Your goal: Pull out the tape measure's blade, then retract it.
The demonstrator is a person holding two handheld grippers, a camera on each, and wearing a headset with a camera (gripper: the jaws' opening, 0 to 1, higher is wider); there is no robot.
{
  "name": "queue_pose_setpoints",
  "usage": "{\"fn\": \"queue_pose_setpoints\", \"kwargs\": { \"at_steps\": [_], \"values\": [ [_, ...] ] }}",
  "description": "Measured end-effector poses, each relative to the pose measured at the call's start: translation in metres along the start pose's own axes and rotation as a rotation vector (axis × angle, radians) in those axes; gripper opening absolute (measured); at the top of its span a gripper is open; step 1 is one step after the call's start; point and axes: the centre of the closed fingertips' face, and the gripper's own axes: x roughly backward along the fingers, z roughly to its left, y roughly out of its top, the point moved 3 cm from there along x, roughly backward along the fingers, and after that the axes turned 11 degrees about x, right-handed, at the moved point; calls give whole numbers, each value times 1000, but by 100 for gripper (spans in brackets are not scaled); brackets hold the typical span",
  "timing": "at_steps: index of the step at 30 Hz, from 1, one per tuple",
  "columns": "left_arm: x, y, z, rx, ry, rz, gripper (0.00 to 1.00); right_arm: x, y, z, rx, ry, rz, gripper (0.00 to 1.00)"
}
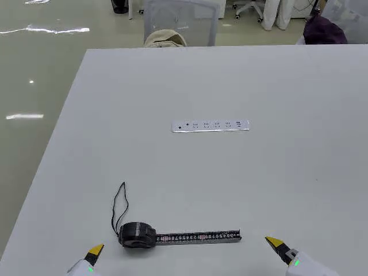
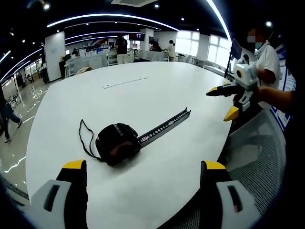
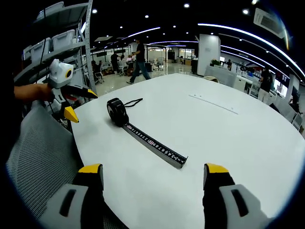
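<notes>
A black tape measure [image 1: 137, 234] lies near the table's [image 1: 230, 80] front edge, its thin, springy blade [image 1: 198, 236] partly out, between the wide-open, empty left gripper [image 2: 144, 165] and right gripper [image 3: 153, 168]; the hard case likely suits a side pinch, the blade its end hook [image 1: 238, 234].

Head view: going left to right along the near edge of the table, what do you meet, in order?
left gripper → tape measure case → pulled-out blade → right gripper. The case's black wrist strap overlaps the case from left to right, so it is left out.
</notes>
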Motion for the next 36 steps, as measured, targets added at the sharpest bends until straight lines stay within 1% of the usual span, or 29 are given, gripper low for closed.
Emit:
{"fn": "queue_pose_setpoints", "kwargs": {
  "at_steps": [3, 4, 5, 7, 9, 10, 12, 14, 16, 19, 21, 25, 29, 32, 36],
  "values": [
    [2, 2, -4, 3, 16, -7, 99, -1, 2, 3, -15, -13, -1, 89],
    [2, 4, -4, 4, 26, -20, 99, -1, 2, 3, -17, -18, -4, 90],
    [3, 6, -4, 18, 38, -36, 99, -2, 2, 5, -23, -25, -5, 90],
    [3, 9, -3, 56, 50, -52, 99, -2, 2, 8, -30, -25, -6, 91],
    [4, 9, -3, 80, 52, -57, 99, -3, 2, 10, -40, -29, -5, 91],
    [4, 10, -2, 83, 63, -61, 99, -3, 3, 11, -45, -33, -7, 92],
    [6, 11, -2, 72, 80, -74, 99, -3, 5, 14, -54, -39, -9, 92],
    [6, 11, -4, 64, 77, -78, 99, -3, 6, 15, -55, -40, -10, 92],
    [6, 10, -5, 68, 73, -79, 99, -3, 8, 16, -63, -42, -14, 92],
    [7, 8, -7, 62, 82, -83, 99, -4, 10, 18, -70, -43, -20, 92],
    [9, 9, -8, 55, 91, -93, 99, -4, 12, 19, -72, -46, -22, 92],
    [10, 9, -8, 63, 111, -99, 99, -4, 13, 21, -76, -48, -23, 92],
    [9, 8, -10, 58, 118, -95, 99, -5, 12, 21, -84, -51, -19, 92],
    [10, 7, -12, 66, 123, -96, 98, -5, 11, 20, -85, -54, -18, 92],
    [10, 9, -12, 70, 134, -107, 97, -4, 11, 20, -90, -59, -19, 92]
  ]
}}
